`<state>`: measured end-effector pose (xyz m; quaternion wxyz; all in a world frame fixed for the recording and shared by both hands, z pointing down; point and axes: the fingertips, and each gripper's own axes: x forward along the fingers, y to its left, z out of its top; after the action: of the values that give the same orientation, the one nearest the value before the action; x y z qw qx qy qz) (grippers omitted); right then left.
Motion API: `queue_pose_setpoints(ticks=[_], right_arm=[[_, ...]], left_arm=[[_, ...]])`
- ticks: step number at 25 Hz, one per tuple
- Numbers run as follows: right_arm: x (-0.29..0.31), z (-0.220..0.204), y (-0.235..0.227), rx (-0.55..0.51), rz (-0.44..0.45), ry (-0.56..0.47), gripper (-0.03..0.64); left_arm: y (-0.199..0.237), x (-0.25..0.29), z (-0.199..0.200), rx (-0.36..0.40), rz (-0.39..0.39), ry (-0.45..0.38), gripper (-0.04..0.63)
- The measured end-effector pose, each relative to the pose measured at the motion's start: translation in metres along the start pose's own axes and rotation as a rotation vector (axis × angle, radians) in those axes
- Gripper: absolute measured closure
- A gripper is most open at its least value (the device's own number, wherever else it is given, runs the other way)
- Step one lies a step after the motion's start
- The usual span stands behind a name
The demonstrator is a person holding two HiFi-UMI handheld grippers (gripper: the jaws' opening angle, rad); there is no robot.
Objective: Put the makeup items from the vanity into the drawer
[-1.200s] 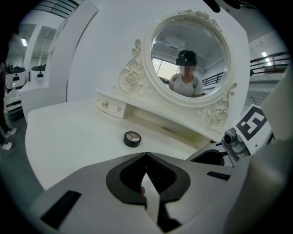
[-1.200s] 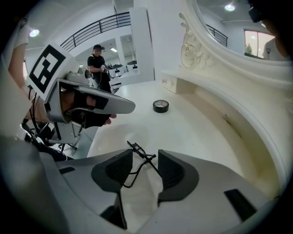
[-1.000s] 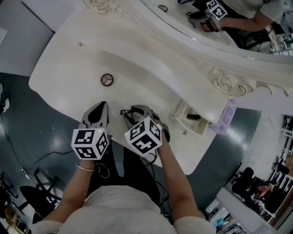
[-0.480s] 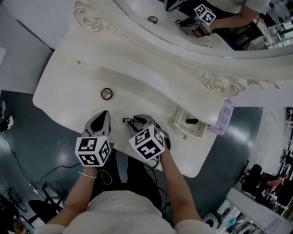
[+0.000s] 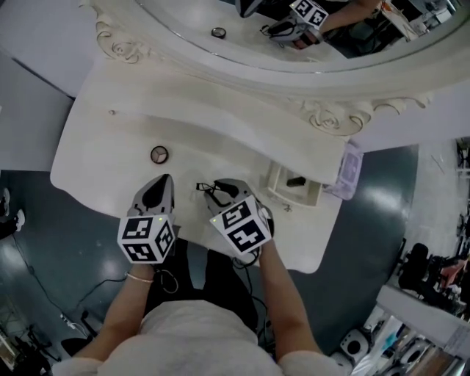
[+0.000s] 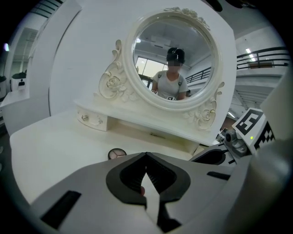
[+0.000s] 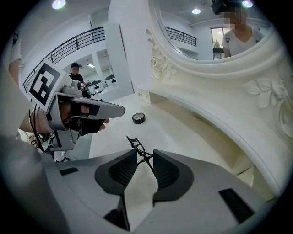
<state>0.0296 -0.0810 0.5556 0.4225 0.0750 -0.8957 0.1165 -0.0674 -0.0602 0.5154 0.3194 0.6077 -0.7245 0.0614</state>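
- The white vanity fills the centre of the head view, and its carved oval mirror arcs across the top of the frame.
- An open drawer juts from the vanity's right side, just right of centre; one small dark item lies inside it.
- Your left gripper sits lower left of centre in the head view, over the vanity's near edge. Its jaw tips meet, and nothing you can make out is gripped between them.
- Your right gripper is just beside it, at centre frame. Its jaws have just been closing and now pinch a black eyelash curler, whose head sticks out past the tips toward the upper left.
- A pale purple object rests at the vanity's right edge, touching the drawer's far side; what it is cannot be told.
- A round compact lies on the tabletop left of centre, just above your left gripper and well apart from the drawer.
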Motion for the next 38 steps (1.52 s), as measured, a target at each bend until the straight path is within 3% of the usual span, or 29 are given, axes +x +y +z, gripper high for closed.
queue_pose_setpoints(ticks=[14,25,30,38], right_arm=[[-0.072,0.019,-0.035,0.078,-0.178,-0.116,0.499],[-0.139,-0.018,-0.083,0.197,-0.367,-0.162,0.500],[-0.159,-0.034,-0.099,0.228,-0.437,-0.170,0.499],[-0.174,-0.050,-0.132,0.187,-0.525,-0.136,0.499]], left_arm=[[-0.066,0.023,0.037,0.107,-0.181,-0.016,0.594],[-0.145,0.042,0.034,0.206,-0.343,0.013,0.594],[-0.170,0.048,0.029,0.237,-0.385,0.030,0.594],[-0.197,0.066,0.023,0.258,-0.409,0.046,0.594]])
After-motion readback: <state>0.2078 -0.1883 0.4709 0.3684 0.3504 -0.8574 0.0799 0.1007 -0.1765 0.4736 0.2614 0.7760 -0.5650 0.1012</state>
